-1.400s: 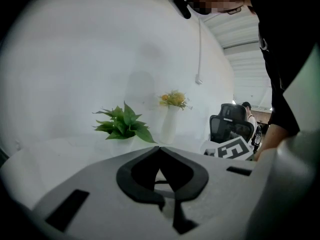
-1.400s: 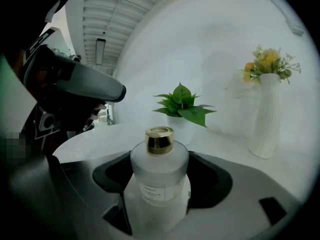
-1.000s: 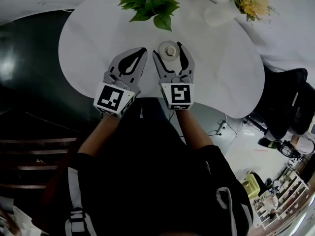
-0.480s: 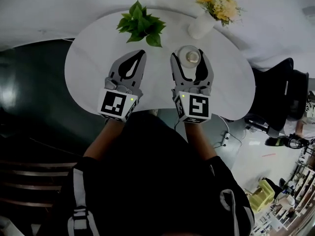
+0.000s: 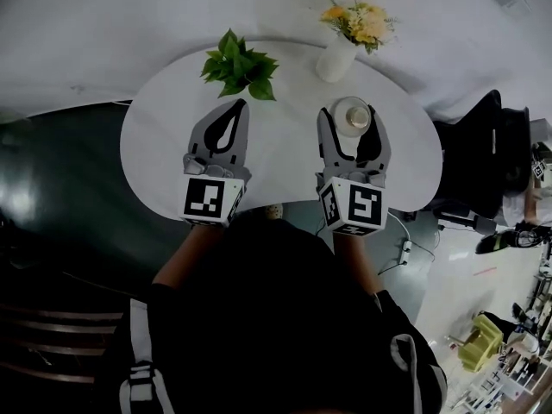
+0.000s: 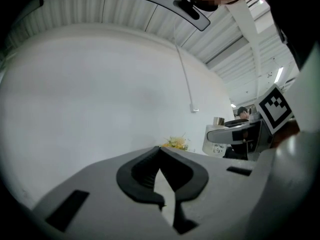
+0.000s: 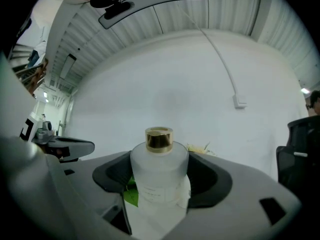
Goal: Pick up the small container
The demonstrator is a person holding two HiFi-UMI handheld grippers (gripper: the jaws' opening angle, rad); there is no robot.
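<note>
Right tool pinched the small container.
Plant and flower vase stood at the table's far edge; left tool pressed together.

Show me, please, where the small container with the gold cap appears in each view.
Head view: right of centre, the small container sits between the right gripper's jaws.
Left gripper view: far right, at mid-height.
Right gripper view: dead centre, clamped.
Shared landmark: the yellow flowers.
</note>
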